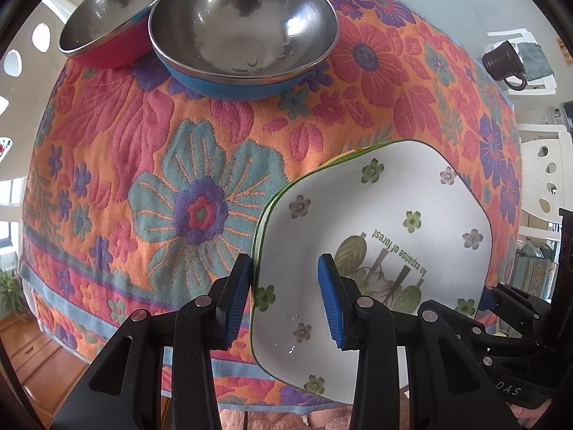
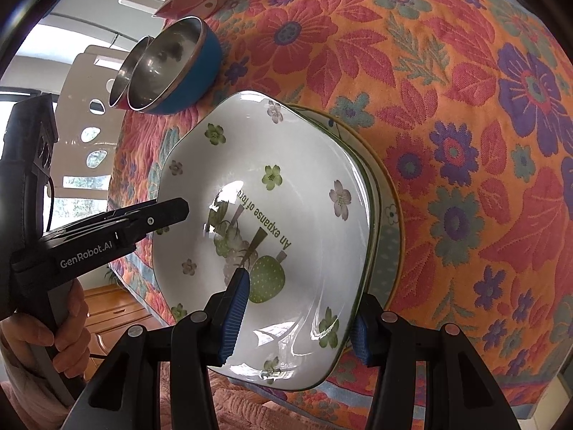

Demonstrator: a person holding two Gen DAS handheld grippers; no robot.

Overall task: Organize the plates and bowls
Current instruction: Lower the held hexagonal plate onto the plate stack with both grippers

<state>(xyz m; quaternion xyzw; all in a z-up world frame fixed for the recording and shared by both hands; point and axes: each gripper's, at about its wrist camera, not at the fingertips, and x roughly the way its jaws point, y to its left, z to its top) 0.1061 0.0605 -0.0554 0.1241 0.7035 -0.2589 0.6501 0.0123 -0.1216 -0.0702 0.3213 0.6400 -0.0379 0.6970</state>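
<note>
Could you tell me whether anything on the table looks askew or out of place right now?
Yes: the white floral plate sits off-centre on the plates beneath it, whose rims stick out on one side. Both sets of fingers straddle its edges. The steel bowls look fine.

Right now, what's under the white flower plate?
Under the white plate, two more dishes' rims stick out on its right side; their centres and any further dishes are covered.

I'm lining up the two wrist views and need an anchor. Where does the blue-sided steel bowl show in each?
Left wrist: blue bowl at top centre, right of the red bowl.
Right wrist: blue bowl at upper left, in front of the red one.
Shared landmark: the white flowered plate lettered "An expanse of forest".
</note>
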